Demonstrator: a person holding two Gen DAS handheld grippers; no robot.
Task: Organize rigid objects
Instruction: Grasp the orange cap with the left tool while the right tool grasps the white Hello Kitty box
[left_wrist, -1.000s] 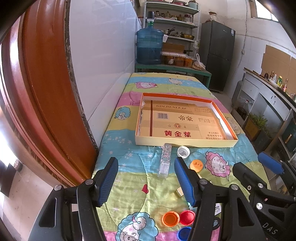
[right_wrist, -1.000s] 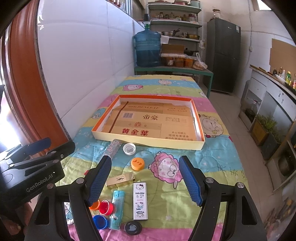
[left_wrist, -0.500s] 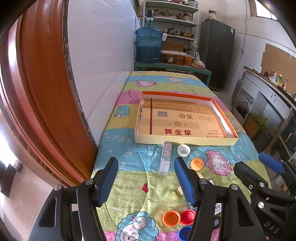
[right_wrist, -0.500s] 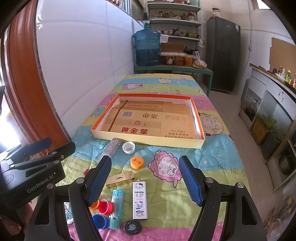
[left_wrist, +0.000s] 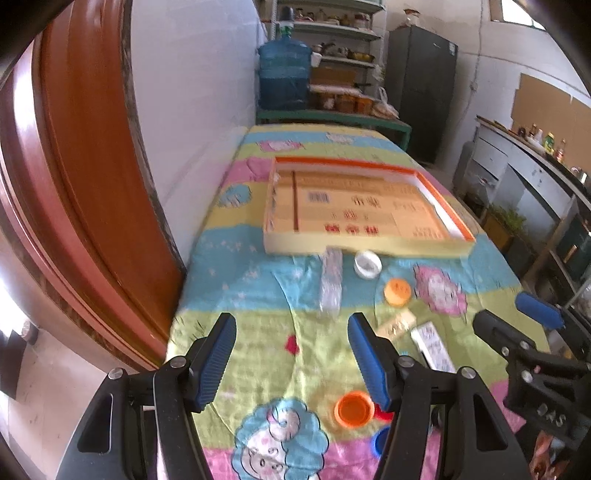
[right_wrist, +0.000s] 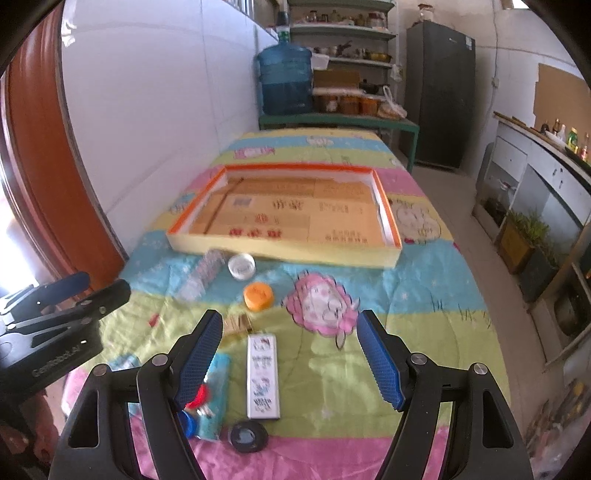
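Note:
A shallow orange-rimmed box (right_wrist: 280, 251) (left_wrist: 369, 245) lies empty on the patterned cloth. In front of it lie a clear lighter (left_wrist: 330, 282) (right_wrist: 201, 275), a white cap (left_wrist: 367, 264) (right_wrist: 242, 266), an orange cap (left_wrist: 397, 291) (right_wrist: 258, 295) and a gold lighter (left_wrist: 397, 325). Nearer are a white Hello Kitty lighter (right_wrist: 263, 376), a teal lighter (right_wrist: 218, 391), a black cap (right_wrist: 248, 435) and orange (left_wrist: 353, 408), red and blue caps. My left gripper (left_wrist: 291, 363) hovers open over the cloth. My right gripper (right_wrist: 288, 363) hangs open above the white lighter.
A white tiled wall (left_wrist: 192, 110) and a wooden door frame (left_wrist: 74, 166) run along the table's left side. A blue water jug (right_wrist: 284, 79), shelves and a dark fridge (right_wrist: 439, 92) stand beyond the far end. Floor and cabinets (right_wrist: 535, 192) lie to the right.
Both grippers have moved forward and lower toward the small objects; the box and items look closer. The jaws stay open and nothing was picked up.

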